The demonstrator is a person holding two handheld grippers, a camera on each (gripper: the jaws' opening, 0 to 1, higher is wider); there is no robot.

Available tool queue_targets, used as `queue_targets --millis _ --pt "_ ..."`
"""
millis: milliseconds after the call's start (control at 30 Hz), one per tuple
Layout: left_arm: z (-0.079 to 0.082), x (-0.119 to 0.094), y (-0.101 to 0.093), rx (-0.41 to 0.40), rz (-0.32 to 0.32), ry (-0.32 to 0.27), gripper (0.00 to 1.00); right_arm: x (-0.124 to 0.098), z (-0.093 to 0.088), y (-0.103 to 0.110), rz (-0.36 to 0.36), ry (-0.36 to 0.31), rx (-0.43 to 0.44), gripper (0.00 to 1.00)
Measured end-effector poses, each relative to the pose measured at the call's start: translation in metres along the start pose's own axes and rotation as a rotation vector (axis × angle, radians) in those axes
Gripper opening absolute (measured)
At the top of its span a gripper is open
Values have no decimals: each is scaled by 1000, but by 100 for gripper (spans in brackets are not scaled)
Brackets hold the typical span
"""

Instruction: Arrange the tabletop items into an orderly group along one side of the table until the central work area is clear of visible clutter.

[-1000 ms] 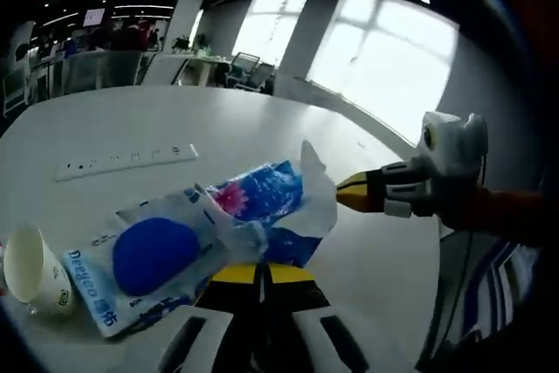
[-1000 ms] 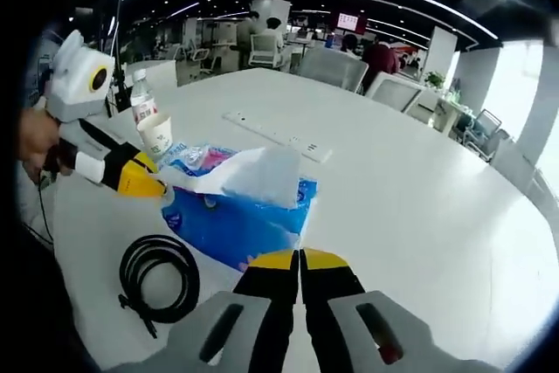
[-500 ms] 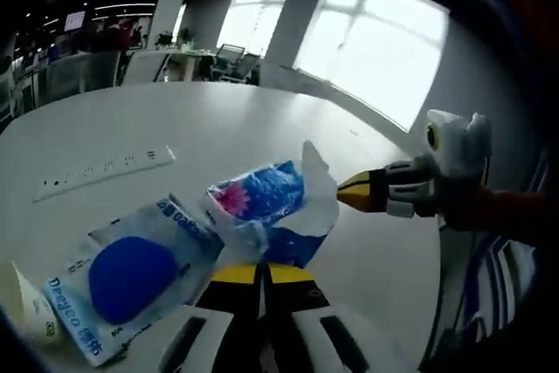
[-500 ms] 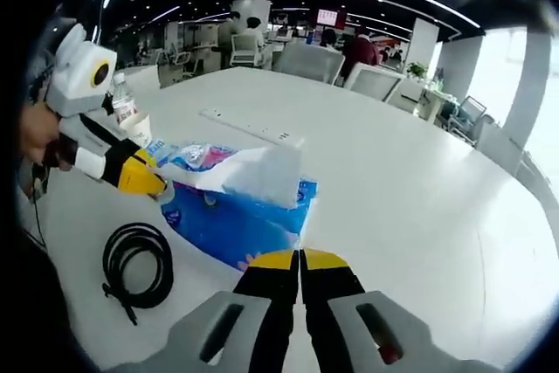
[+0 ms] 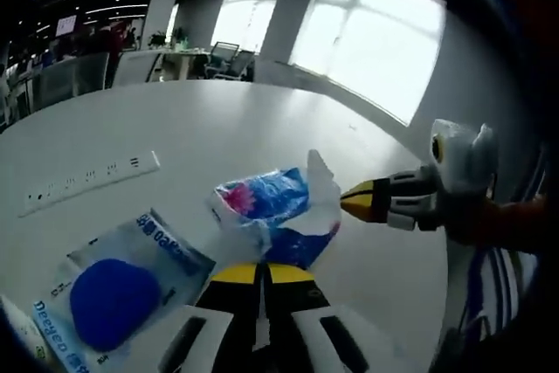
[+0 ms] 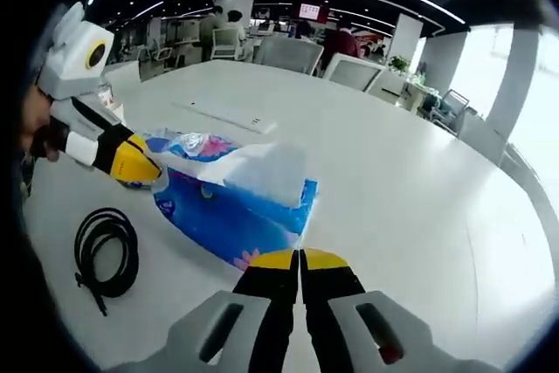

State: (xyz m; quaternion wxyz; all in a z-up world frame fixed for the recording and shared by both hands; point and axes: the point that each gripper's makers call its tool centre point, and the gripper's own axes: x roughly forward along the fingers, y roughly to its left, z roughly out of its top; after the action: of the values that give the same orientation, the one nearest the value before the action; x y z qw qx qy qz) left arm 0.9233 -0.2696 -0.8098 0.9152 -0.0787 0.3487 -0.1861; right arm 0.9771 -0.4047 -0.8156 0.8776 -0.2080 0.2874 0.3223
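A blue soft tissue pack [image 5: 266,203] with a white tissue [image 5: 321,183] sticking out of its top hangs between my two grippers, just over the white table [image 5: 210,120]. My left gripper [image 5: 262,270] is shut on the pack's near end. My right gripper [image 5: 348,203] comes in from the right, shut on the other end. In the right gripper view the same pack [image 6: 223,220] runs from my right gripper [image 6: 300,258] at the bottom to the left gripper [image 6: 147,174] at the left, both pinching its ends.
A clear-and-blue wipes packet [image 5: 113,290] lies at the lower left. A white power strip [image 5: 87,181] lies further back. A coiled black cable [image 6: 105,251] rests on the table beside the pack. Office chairs and desks [image 6: 297,50] stand beyond the far edge.
Both grippers have carried the tissue pack together away from the wipes packet, the paper cup and the bottle. The cup and bottle have slid out of both views.
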Motion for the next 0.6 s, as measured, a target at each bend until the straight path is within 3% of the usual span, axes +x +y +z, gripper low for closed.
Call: queue_targets --millis 233,400,600 --pt "-2 11 -1 17 7 -9 0 14 -6 -9 -14 8 28 0" --pt "-4 20 -1 -10 13 -5 0 22 -17 -10 -28 36 -36 0" --pt "-13 27 1 -5 30 11 0 25 -15 -12 -25 24 -23 0"
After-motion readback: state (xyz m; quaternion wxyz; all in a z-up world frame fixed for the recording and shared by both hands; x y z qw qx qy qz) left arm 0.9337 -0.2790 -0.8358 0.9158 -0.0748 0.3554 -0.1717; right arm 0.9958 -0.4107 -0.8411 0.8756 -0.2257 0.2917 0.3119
